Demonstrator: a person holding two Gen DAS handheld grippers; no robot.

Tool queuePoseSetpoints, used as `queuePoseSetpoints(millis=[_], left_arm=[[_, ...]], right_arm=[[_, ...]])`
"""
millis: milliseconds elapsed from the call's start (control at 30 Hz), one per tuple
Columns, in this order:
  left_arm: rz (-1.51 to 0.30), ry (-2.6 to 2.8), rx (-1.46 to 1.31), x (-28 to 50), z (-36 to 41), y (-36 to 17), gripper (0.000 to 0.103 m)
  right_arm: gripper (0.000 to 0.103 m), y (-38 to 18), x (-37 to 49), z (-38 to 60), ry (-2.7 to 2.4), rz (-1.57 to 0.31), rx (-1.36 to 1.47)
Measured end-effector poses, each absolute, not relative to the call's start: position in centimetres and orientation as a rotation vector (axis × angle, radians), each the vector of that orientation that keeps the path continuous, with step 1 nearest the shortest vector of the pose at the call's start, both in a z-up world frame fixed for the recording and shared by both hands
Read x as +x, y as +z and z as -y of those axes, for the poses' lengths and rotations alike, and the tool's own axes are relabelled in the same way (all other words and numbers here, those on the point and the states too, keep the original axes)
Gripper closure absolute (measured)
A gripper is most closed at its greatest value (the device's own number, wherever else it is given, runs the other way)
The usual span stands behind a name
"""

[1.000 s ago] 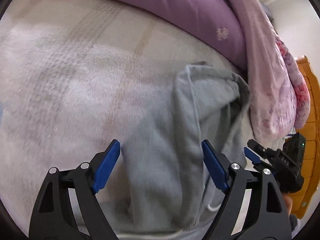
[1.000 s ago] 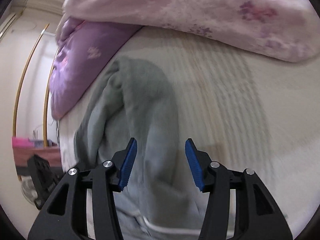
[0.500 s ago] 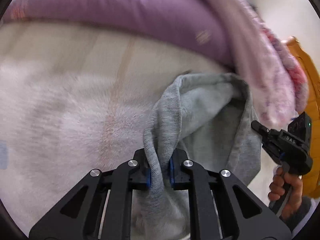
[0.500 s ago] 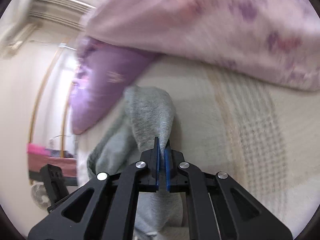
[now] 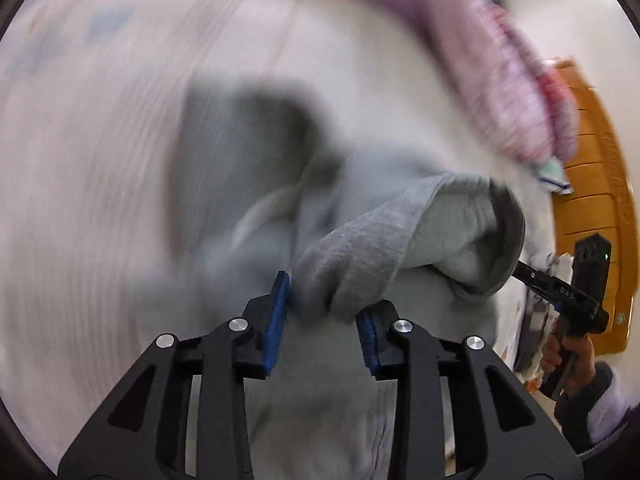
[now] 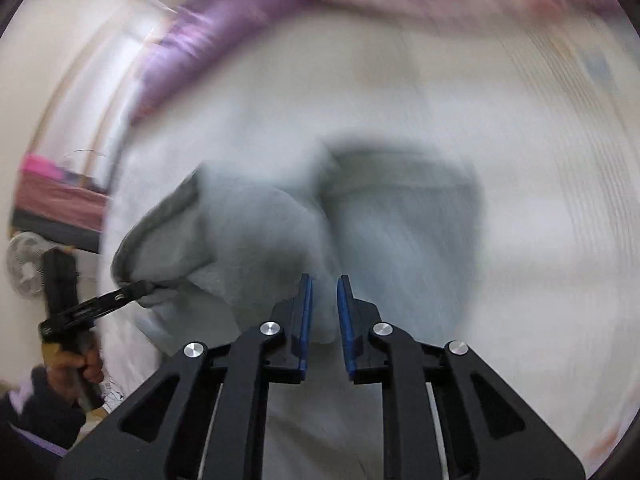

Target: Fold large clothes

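I am carrying a grey fleece garment (image 5: 400, 240) over the bed (image 5: 100, 200), and both wrist views are smearing badly, so I am judging from the sharp parts only. The left tool (image 5: 322, 316) has its blue pads partly apart with a thick bunch of the fabric sitting between them; the cloth is touching the pads, but I cannot tell whether they are really pinching it or just cradling it. The right tool (image 6: 324, 312) is showing a narrow gap between its pads with grey cloth in front of and behind that gap, and in the left view its tip (image 5: 536, 280) is meeting the rolled hem of the garment, so I cannot tell if it is clamping either.

The main risk I am seeing is the bunch sliding out of the left pads mid-swing, since the gap looks wide for a firm grip, and the fold would collapse into a heap on the bed. A second risk is uneven tension: if one side lets go first, the garment is going to twist and land skewed. The purple quilt (image 5: 460, 20) and the pink floral blanket (image 5: 532, 112) are lying near the far edge, and a trailing sleeve could drag across them.
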State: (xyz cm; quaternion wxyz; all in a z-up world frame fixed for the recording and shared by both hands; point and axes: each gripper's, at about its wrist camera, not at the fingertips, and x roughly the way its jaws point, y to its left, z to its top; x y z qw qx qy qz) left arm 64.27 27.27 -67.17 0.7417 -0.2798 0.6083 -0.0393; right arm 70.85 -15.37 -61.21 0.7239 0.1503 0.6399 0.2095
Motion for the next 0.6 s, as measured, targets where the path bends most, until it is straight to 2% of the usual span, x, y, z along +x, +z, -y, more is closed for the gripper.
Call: queuePoseSetpoints(millis=[67, 133, 200, 233, 267, 333, 367, 400, 600], left_arm=[[-1.334, -0.063, -0.656, 62.4, -27.5, -66.9, 0.062], [-1.258, -0.005, -0.694, 61.0, -28.2, -64.8, 0.052], [-1.170, -0.004, -0.706, 61.3, -28.4, -62.6, 0.048], [-1.125, -0.001, -0.698, 61.7, -28.6, -61.6, 0.040], [-1.085, -0.003, -0.683, 62.5, -28.6, -60.9, 0.033], [-1.086, -0.038, -0.648, 65.3, -27.5, -60.6, 0.032], [-1.101, -0.058, -0.634, 66.7, -26.8, -60.8, 0.032], [-1.144, -0.089, -0.615, 68.9, -26.0, -61.6, 0.032], [-1.432, -0.153, -0.567, 75.6, -22.7, -67.9, 0.033]], right_arm=[[0.089, -61.4, 69.5, 17.1, 0.408, -1.441, 0.370], [0.089, -60.4, 69.2, 18.3, 0.389, -1.425, 0.422], [0.087, -59.1, 70.2, 18.1, 0.411, -1.391, 0.420], [0.086, -58.6, 70.7, 17.5, 0.426, -1.373, 0.413], [0.080, -58.2, 71.8, 16.7, 0.446, -1.352, 0.406], [0.069, -57.7, 74.0, 14.8, 0.485, -1.321, 0.387], [0.056, -57.6, 75.4, 13.6, 0.526, -1.308, 0.384], [0.050, -58.0, 76.9, 12.1, 0.575, -1.322, 0.380], [0.050, -63.4, 80.7, 3.8, 0.752, -1.525, 0.199]])
